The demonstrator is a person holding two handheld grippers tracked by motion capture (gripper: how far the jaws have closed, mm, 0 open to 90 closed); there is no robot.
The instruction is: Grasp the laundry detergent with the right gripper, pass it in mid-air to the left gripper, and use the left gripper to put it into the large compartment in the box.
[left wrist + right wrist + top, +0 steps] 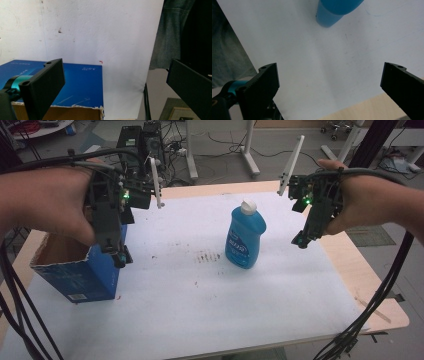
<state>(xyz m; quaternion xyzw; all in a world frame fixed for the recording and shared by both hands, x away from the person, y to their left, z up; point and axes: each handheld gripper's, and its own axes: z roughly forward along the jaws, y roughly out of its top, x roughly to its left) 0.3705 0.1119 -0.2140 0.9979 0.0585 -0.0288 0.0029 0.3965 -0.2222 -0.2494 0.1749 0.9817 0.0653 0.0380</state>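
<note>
Below the left gripper (119,254) stands an open blue cardboard box (82,272), at the near left of the white table cover (200,310). Its jaws are spread wide and hold nothing — in the left gripper view the torn box rim (75,108) lies just under one jaw. Farther away, the right gripper (301,240) hangs above the cover with its jaws also wide apart and empty. Between both grippers, nearer to the right one, a blue bottle (245,237) with a white cap (248,207) stands upright — apart from the jaws.
</note>
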